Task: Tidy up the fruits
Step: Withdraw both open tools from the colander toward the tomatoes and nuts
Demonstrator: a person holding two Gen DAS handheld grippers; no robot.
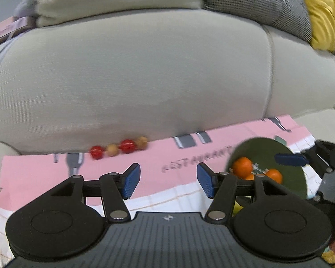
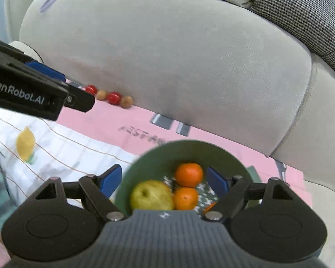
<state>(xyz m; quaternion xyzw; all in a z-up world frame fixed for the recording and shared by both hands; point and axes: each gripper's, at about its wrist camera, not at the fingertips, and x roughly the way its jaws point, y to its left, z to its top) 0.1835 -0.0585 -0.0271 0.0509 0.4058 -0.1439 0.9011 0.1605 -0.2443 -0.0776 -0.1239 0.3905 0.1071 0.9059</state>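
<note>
Below the right hand-held gripper (image 2: 163, 182), between its spread, empty fingers, sits the green bowl (image 2: 145, 158) holding two oranges (image 2: 188, 174) and a yellow-green apple (image 2: 150, 195). Ahead of the left hand-held gripper (image 1: 168, 182) — released, nothing between its pads — four small red and tan fruits (image 1: 119, 148) line the sofa cushion's (image 1: 134, 78) base on the pink cloth (image 1: 156, 158).

both wrist views slant down at close range, sharing the green bowl (image 1: 268, 147).

Beige sofa (image 1: 131, 71), grey cushion (image 1: 256, 4), yellow pillow (image 1: 321, 11)
</note>
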